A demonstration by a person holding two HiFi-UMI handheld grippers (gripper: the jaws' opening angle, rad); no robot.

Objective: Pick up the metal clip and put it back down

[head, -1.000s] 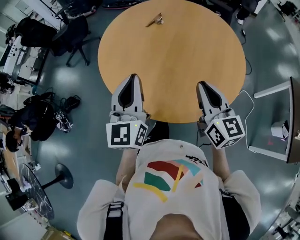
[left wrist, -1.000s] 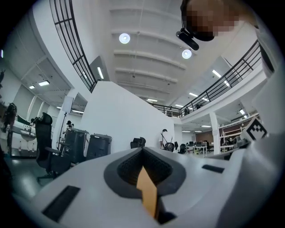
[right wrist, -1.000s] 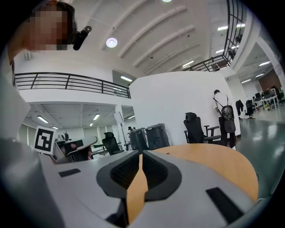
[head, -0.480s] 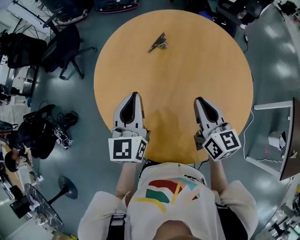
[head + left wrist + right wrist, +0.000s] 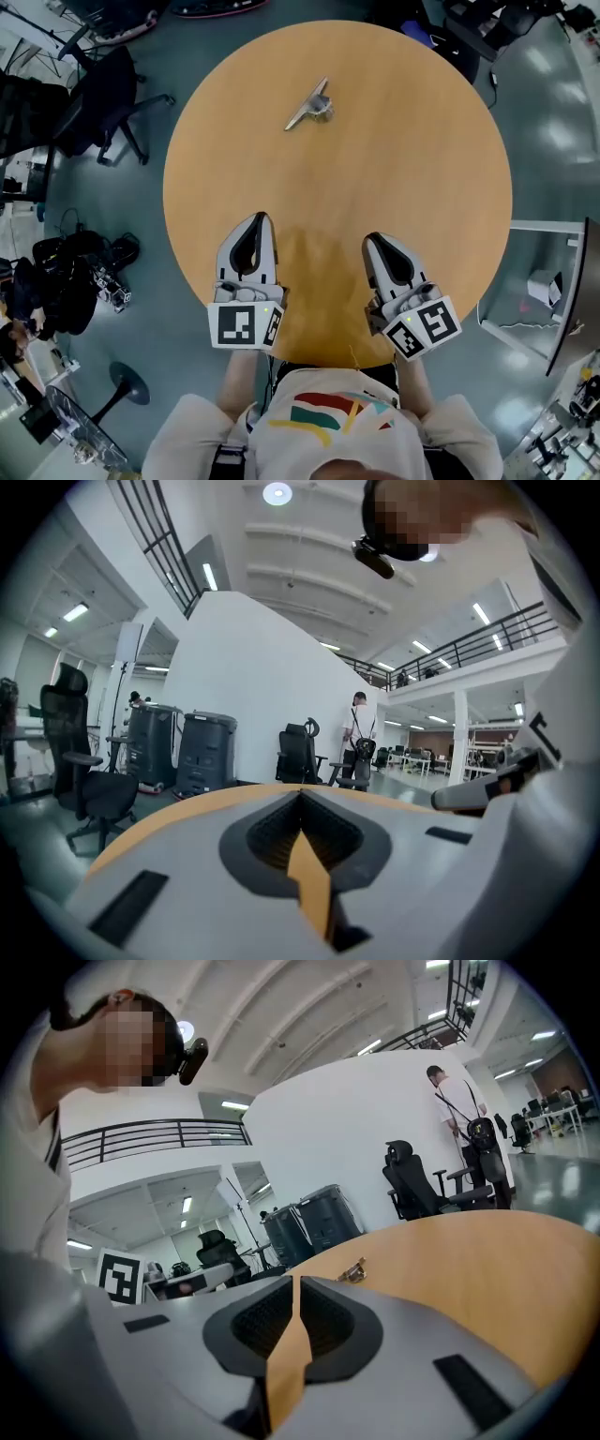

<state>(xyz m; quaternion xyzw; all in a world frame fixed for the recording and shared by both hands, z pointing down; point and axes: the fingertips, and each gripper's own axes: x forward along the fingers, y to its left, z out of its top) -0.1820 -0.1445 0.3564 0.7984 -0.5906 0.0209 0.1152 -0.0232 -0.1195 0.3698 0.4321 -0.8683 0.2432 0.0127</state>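
Since a second ago you have brought both tools further in over the near edge, so the clip lies closer ahead of them in the head view; it looks unshifted on the wood. Your grey left gripper (image 5: 257, 217), with its black-and-white marker cube, has its jaws clenched tip to tip with nothing between them. Your matching grey right gripper (image 5: 374, 240) is the same: pressed together and empty. They point across the top side by side, just inside the near edge of the round tan wooden table (image 5: 412, 141).

The small silver metal clip (image 5: 309, 105) lies on the wood toward the far edge, a little left of the middle, well apart from both grippers and touched by neither. In the right gripper view it sits just above and right of the closed jaw tips. In the left gripper view you cannot pick it out, probably because the jaw bodies cover it.

I judge that none of the task proper is done: the clip is not yet picked up, and you are only on the approach. Left to do: close the gap, open one pair of jaws, clamp on the clip, lift it, set it back down and let go.
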